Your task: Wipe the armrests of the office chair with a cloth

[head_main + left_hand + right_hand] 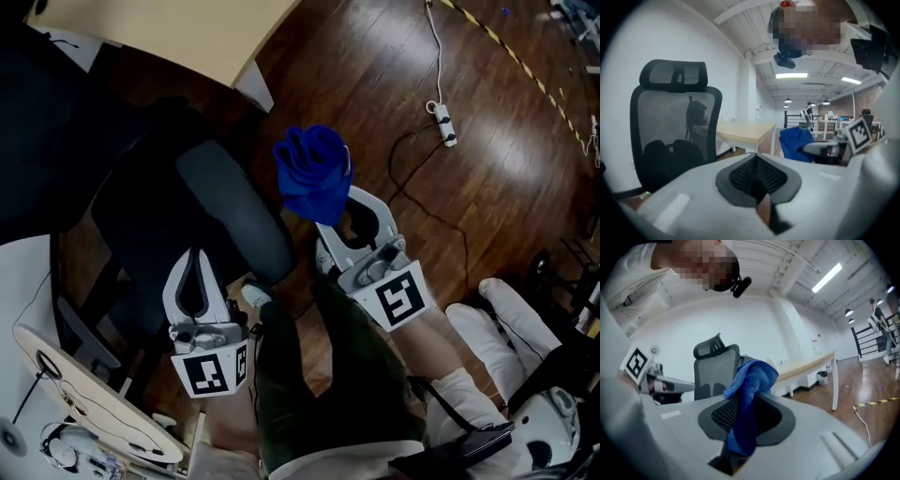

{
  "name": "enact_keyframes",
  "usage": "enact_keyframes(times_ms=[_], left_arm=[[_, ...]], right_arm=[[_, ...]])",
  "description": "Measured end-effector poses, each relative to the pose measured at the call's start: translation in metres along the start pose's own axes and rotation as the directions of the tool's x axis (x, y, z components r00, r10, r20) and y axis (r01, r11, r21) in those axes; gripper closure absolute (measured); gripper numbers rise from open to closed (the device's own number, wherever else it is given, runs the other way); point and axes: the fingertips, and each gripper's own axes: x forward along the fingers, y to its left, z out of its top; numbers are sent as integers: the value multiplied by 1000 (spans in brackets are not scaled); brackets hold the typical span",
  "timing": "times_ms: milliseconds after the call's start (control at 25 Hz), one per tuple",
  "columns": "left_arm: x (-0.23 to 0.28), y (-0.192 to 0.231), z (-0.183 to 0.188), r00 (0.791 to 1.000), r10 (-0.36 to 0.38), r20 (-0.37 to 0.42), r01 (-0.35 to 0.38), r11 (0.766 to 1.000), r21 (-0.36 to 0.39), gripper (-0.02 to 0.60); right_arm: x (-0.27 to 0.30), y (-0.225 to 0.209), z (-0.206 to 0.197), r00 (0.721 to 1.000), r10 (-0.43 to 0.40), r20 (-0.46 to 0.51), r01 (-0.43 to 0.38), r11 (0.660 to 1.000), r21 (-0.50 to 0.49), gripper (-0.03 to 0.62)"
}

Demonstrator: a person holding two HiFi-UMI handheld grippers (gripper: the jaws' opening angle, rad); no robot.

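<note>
A black mesh office chair (155, 211) stands at the left of the head view, with a long dark padded part (239, 220) that looks like an armrest. My right gripper (353, 208) is shut on a bunched blue cloth (314, 173), held just right of that pad and apart from it. The cloth (751, 380) hangs out between the jaws of the right gripper (740, 405). My left gripper (195, 262) is shut on nothing, near the pad's near end. The left gripper view shows the closed left gripper (757, 161), the chair back (675, 126) and the cloth (797, 143).
A light wooden desk (187, 33) stands beyond the chair. A power strip with cable (442, 122) and yellow-black tape (525, 66) lie on the wood floor to the right. A white table (23, 309) with headphones (56, 448) is at lower left. The person's legs (328, 375) are below.
</note>
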Motion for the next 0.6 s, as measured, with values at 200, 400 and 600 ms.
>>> enact_keyframes(times_ms=[200, 400, 600], left_arm=[[-27, 20, 16, 998, -19, 52, 19, 1000, 10, 583], [-94, 81, -5, 999, -25, 48, 24, 1000, 19, 583], [-124, 110, -53, 995, -91, -33, 93, 993, 68, 583]], right_arm=[[-24, 87, 66, 998, 9, 61, -5, 998, -68, 510], [-27, 201, 9, 999, -9, 38, 11, 999, -52, 510], [-1, 166, -114, 956, -279, -88, 275, 960, -55, 511]])
